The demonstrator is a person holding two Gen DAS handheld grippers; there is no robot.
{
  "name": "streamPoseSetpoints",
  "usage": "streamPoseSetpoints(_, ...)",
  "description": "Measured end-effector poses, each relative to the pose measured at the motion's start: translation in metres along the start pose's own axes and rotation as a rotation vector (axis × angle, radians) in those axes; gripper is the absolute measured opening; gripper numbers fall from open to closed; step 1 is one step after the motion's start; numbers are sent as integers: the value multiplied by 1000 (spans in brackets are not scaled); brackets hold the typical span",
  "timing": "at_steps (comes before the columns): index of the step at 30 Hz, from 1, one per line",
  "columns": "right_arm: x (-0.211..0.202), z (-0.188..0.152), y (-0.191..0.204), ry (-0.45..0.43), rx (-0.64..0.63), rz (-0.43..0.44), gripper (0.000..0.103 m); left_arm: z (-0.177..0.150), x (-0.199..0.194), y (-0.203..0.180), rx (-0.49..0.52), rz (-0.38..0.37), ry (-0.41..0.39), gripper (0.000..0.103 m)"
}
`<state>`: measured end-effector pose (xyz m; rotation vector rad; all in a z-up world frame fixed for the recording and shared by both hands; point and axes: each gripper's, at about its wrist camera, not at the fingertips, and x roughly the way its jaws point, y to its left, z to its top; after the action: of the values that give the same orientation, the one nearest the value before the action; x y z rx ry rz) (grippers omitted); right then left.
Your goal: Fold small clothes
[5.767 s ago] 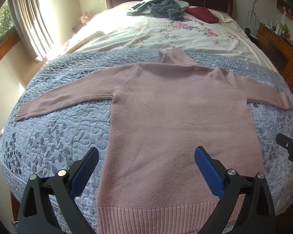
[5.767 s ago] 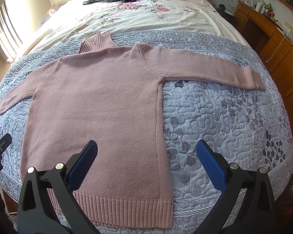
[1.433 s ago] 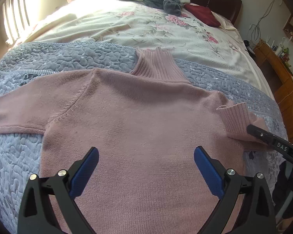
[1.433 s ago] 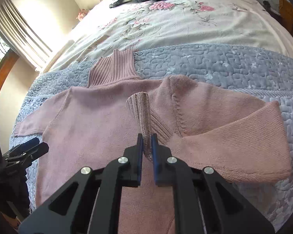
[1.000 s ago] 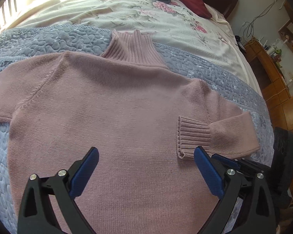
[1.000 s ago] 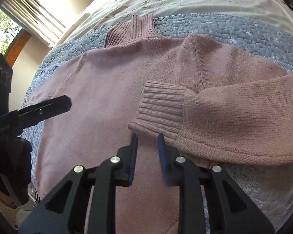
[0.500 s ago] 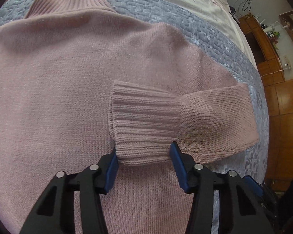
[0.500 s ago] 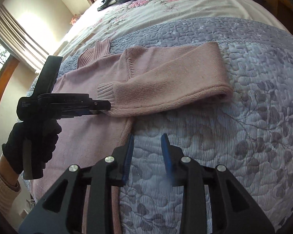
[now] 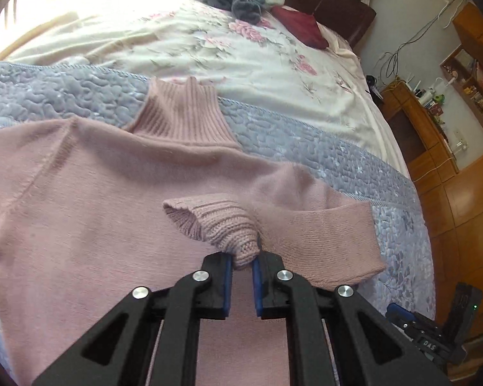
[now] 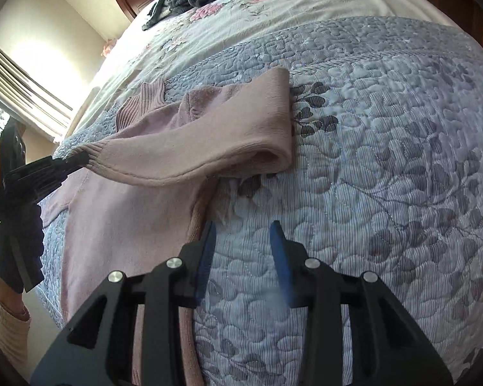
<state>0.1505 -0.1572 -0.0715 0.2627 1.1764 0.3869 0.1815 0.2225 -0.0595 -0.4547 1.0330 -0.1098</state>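
Left tool (image 9: 241, 265) clenches the ribbed cuff (image 9: 222, 225) of the pink knit sweater (image 9: 90, 212); right tool (image 10: 243, 241), released, hovers beside its side edge over the bed's grey-blue quilt (image 10: 386, 177)

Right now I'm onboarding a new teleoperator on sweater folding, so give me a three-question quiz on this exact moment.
1. True or false: the left gripper is shut on the ribbed cuff.
2. The right gripper is: A) open above the quilt B) gripping the collar C) out of view.
3. Fill in: the folded sleeve lies across the pink ____.

Key: 1 true; 2 A; 3 sweater.
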Motion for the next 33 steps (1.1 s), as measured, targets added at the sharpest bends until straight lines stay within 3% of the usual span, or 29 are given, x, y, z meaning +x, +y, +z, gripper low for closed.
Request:
streamPoseSetpoints(6, 24, 30, 18, 38, 44, 49, 43, 17, -31, 65, -29, 122, -76, 10)
streamPoseSetpoints(12, 68, 61, 35, 103, 85, 79, 48, 25, -37, 111, -57, 165, -83, 10)
streamPoseSetpoints(18, 104, 64, 37, 167, 84, -67, 30, 17, -10, 133, -55, 208, -38, 10)
streamPoseSetpoints(22, 114, 55, 31, 177, 61, -104, 29, 8, 17, 148, -51, 274, 25, 14)
streamPoseSetpoints(25, 114, 54, 32, 179, 45, -113, 28, 2, 18, 162, -99, 280, 45, 20)
streamPoseSetpoints(29, 94, 59, 55, 132, -25, -147, 33, 3, -19, 160, -168, 263, -55, 26)
streamPoseSetpoints(33, 69, 63, 81, 66, -67, -75, 38, 13, -41, 138, -132, 250, -141, 26)
